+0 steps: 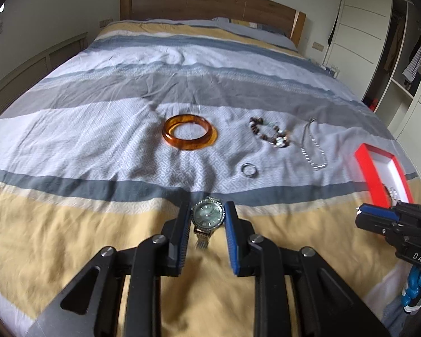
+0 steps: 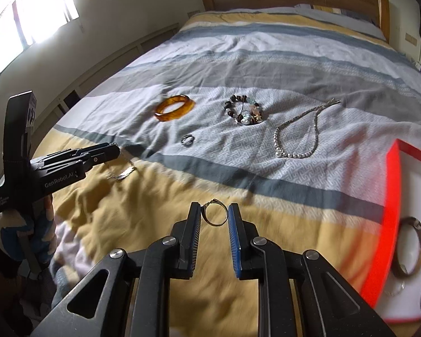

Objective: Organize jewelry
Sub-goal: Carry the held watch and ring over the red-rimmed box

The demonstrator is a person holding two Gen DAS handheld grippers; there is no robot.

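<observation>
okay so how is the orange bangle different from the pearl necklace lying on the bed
The orange bangle is a rigid, thick, translucent amber hoop; the pearl necklace is a limp strand of small silvery-white beads. The bangle keeps a closed round shape, while the necklace sprawls in a long uneven loop. The bangle lies farther left, the necklace nearer the red tray. Both rest untouched on the striped bedspread.
</observation>
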